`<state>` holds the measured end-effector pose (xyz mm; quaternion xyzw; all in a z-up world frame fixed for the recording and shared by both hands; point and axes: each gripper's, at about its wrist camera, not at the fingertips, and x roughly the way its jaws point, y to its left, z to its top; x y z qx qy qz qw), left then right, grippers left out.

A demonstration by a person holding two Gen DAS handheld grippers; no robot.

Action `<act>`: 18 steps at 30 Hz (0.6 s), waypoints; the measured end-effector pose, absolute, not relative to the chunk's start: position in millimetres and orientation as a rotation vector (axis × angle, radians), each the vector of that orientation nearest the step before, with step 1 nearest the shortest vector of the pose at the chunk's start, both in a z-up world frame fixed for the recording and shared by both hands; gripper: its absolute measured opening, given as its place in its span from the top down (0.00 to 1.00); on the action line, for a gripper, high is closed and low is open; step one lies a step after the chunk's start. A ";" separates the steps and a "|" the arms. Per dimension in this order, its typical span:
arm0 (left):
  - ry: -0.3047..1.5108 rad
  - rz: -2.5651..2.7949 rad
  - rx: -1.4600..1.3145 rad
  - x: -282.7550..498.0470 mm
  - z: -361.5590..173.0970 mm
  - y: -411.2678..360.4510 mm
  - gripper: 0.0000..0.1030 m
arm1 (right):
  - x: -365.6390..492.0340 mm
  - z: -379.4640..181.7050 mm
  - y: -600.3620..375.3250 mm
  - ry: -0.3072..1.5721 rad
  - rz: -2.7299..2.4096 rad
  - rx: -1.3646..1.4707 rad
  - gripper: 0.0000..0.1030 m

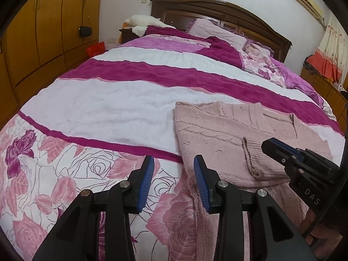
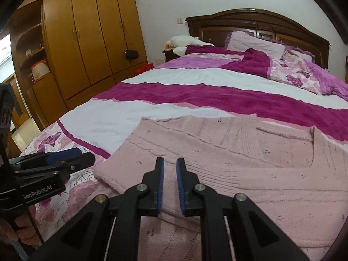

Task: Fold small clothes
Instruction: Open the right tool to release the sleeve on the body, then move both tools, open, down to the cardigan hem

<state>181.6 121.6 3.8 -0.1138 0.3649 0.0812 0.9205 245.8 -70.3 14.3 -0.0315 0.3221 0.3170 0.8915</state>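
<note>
A pale pink knitted sweater point(image 1: 235, 130) lies partly folded on the bed, near its foot; it fills the lower right of the right wrist view point(image 2: 228, 152). My left gripper point(image 1: 174, 165) is open and empty, hovering over the sweater's left edge. My right gripper point(image 2: 170, 165) is open with a narrow gap and holds nothing, just above the sweater's folded front edge. Each gripper shows in the other's view: the right one point(image 1: 267, 144) at the right, the left one point(image 2: 87, 153) at the left.
The bed point(image 1: 121, 100) has a white, magenta and rose-print cover. Pillows point(image 2: 256, 41) and a dark wooden headboard point(image 2: 261, 21) are at the far end. A wooden wardrobe point(image 2: 87, 39) stands along the left. A curtain point(image 1: 332, 50) hangs at the right.
</note>
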 end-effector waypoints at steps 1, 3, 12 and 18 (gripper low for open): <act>0.748 0.164 -0.236 181.3 3.6 121.7 0.86 | 245.0 15.0 -70.7 0.669 0.657 -0.064 0.82; 0.749 0.160 -0.234 181.2 3.0 121.0 0.86 | 241.0 17.6 -74.9 0.669 0.658 -0.057 0.77; 0.766 0.138 -0.191 178.5 -0.7 109.3 0.86 | 211.9 28.2 -116.8 0.678 0.657 -0.015 0.74; 0.785 0.043 -0.242 159.0 -1.0 104.1 0.86 | 175.2 36.8 -191.8 0.713 0.610 0.036 0.52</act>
